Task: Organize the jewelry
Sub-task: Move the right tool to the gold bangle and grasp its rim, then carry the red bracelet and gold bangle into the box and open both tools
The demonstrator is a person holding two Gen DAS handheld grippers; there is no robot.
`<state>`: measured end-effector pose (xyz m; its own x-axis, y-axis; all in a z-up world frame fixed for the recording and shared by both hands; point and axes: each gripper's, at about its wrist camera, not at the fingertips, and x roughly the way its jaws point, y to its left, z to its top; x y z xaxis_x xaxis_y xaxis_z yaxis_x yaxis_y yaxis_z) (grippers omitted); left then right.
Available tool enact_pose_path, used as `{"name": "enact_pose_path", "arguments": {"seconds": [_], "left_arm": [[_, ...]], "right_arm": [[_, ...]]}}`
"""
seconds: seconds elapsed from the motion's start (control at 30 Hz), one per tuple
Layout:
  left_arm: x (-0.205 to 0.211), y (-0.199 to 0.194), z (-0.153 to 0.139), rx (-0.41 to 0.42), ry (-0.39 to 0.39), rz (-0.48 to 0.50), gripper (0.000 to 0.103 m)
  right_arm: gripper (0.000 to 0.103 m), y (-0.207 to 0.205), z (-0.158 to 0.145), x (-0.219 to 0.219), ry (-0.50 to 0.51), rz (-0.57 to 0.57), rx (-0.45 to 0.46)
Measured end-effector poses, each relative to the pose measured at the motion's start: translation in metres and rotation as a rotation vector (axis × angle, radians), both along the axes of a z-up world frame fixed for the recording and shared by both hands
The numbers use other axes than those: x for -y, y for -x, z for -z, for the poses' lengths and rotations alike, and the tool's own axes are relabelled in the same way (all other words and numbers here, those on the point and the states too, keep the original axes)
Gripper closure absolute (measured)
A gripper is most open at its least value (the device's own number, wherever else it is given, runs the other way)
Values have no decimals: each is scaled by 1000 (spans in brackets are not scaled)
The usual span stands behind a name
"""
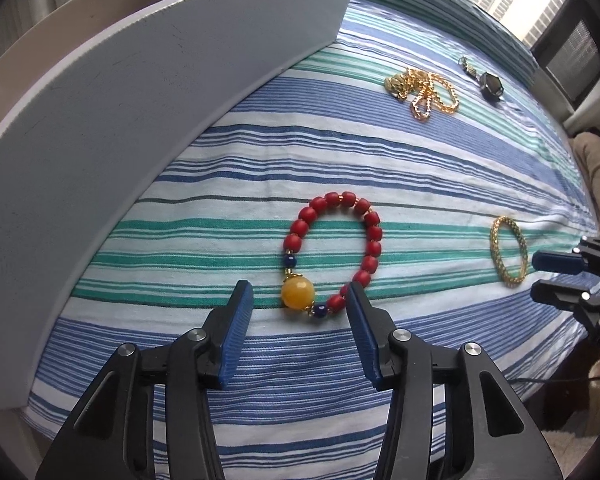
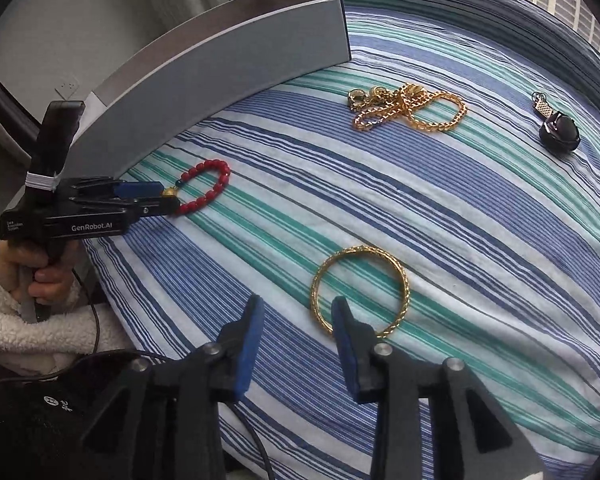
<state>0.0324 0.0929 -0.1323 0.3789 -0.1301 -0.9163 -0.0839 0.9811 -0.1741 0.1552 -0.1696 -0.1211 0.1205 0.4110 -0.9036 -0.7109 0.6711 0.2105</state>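
Note:
A red bead bracelet (image 1: 370,240) with a yellow bead lies on the striped cloth (image 1: 260,160). My left gripper (image 1: 298,298) is open, its fingers either side of the bracelet's near end with the yellow bead. The bracelet also shows in the right wrist view (image 2: 208,196), by the left gripper (image 2: 162,196). A gold bangle (image 2: 360,292) lies flat; my right gripper (image 2: 298,312) is open, its right finger over the bangle's near rim. In the left wrist view the bangle (image 1: 508,252) lies by the right gripper (image 1: 540,280). A gold chain (image 2: 412,110) and a dark pendant (image 2: 560,128) lie farther back.
A grey open box (image 1: 140,100) stands on the cloth at the left, also in the right wrist view (image 2: 220,68). A hand in a fleece sleeve (image 2: 32,280) holds the left gripper. A window (image 1: 560,20) is behind the cloth's far edge.

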Motion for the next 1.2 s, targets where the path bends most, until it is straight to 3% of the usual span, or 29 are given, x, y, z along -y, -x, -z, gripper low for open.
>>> {"name": "enact_pose_path", "arguments": {"seconds": [0.07,0.23,0.27,0.3,0.5,0.73,0.9,1.03,1.2], "left_arm": [[2,0,0,5,-8,3,55],[7,-1,-1,14,29,36,82],[9,-1,-2,18,36,42,87],[10,-1,-3,18,24,41,88],[9,7,-33,96,23,35,88],[-15,24,-102,208,69,18,88],[-59,32,-158,274,70,-64,88],[-103,27,-193,309,9,-152,88],[-154,0,-192,278,-56,-236,88]], "right_arm": [[68,2,11,-8,32,-16,13],[70,3,30,-24,110,-30,67],[91,4,30,-25,117,-29,68],[99,4,29,-25,125,-18,63],[98,6,-15,-6,-18,72,68],[98,2,-79,-8,-196,89,72],[98,-5,-120,-48,-230,11,146],[98,-13,-151,-101,-242,-87,214],[98,-33,-174,-175,-245,-197,260]]}}
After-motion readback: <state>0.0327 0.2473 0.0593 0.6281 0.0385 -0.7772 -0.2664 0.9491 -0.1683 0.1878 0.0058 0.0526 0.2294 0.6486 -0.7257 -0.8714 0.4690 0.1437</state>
